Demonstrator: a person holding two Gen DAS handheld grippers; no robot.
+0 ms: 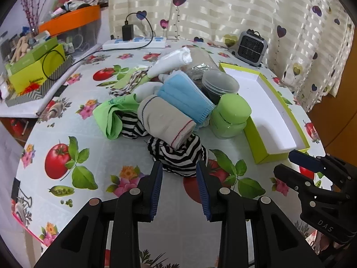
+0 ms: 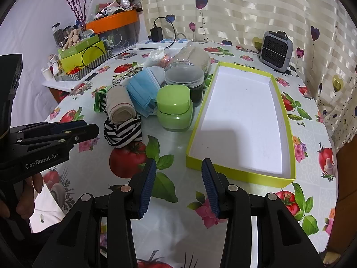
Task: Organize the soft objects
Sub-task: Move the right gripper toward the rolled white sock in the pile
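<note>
My left gripper (image 1: 179,169) is open with nothing between the pads, aimed down at the striped cloth (image 1: 178,154), which lies bunched on the desk (image 1: 111,147) just beyond the tips. That's the relation that counts: the cloth is dead ahead of the left gripper, its longer side running left-right across the jaws, so I judge a short push forward and down should straddle it. My right gripper (image 2: 178,169) is also open and holds nothing; it hovers over bare desk just near of the green box's front wall, so the left is clearly the nearer one to the pile.

The rest of the soft pile sits just beyond the striped cloth: a rolled beige sock (image 1: 167,120) resting on it, a light-green cloth (image 1: 111,118) to its left, a folded blue face mask (image 1: 185,98) leaning on the roll, and a white rolled cloth (image 1: 171,62) further back.

Containers: the shallow green box (image 2: 236,174) with white lining is to the right of the pile and has nothing in it; I'd guess that's the drop spot. The green lidded jar (image 2: 175,109) stands between pile and box, touching the mask. Behind it is a clear jar (image 2: 185,76) with dark contents; can't tell what they are.
</note>
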